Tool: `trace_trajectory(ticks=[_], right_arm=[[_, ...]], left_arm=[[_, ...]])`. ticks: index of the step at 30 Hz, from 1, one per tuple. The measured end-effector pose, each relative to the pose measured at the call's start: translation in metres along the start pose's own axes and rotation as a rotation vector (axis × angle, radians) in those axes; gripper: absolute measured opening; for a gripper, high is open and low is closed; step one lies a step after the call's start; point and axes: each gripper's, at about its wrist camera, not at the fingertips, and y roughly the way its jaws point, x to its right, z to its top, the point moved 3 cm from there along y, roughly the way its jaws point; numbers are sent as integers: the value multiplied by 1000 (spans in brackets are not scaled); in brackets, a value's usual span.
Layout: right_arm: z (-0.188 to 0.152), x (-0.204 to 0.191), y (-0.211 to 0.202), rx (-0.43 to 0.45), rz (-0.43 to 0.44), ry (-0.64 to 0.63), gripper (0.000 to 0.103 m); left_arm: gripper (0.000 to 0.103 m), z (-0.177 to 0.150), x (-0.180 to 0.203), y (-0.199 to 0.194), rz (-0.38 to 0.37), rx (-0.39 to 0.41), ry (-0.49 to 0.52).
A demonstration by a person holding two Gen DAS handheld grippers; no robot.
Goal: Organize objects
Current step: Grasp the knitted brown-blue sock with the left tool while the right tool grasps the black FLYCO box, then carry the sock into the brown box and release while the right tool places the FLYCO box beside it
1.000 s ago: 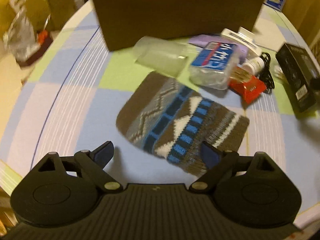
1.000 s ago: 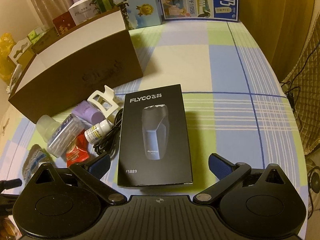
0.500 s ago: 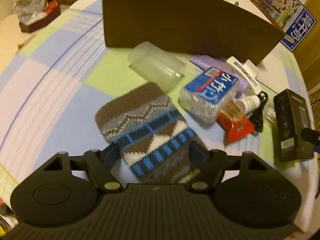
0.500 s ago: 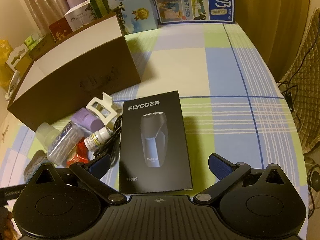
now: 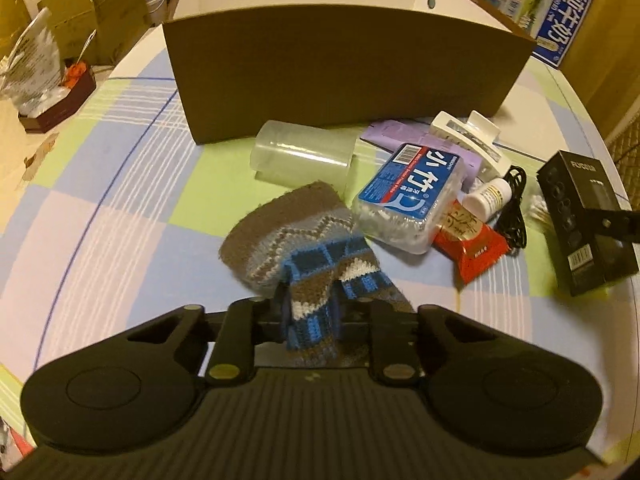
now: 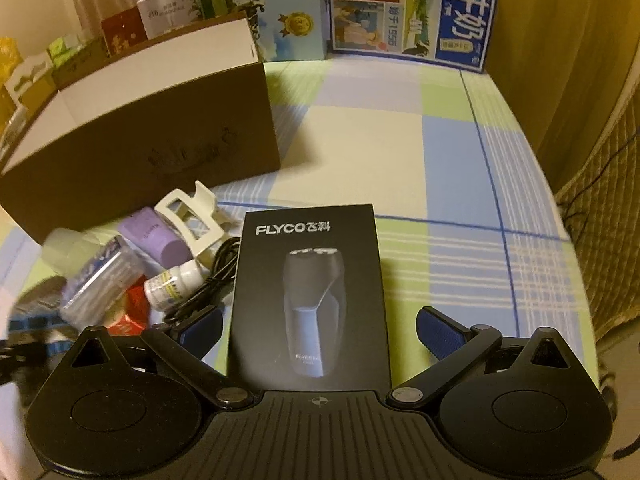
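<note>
Pinching knitted sock (image 5: 308,248) in my left gripper (image 5: 310,310); lift clear before box (image 5: 344,76). Right gripper (image 6: 318,326) spread.

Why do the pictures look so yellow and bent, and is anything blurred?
Both views: warm indoor light, fisheye lens bowing the table edges. Left wrist view: mostly sharp around the sock. Right wrist view: the shaver box reads clearly; the left edge smears.
</note>
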Motion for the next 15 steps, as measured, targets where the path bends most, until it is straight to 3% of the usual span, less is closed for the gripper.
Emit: trace_trajectory(ticks=[7,11,15], right_arm=[[1,-4,10,-16,-11,-56,77],[0,-9,8,4,-22,-101,76],[4,-8,-3,22,12,-64,76]], left_arm=[[11,-1,-13,-20,-10,13,14],[10,2,-19,-30,-13,18,11],[9,7,-23,-41,-26,40,13]])
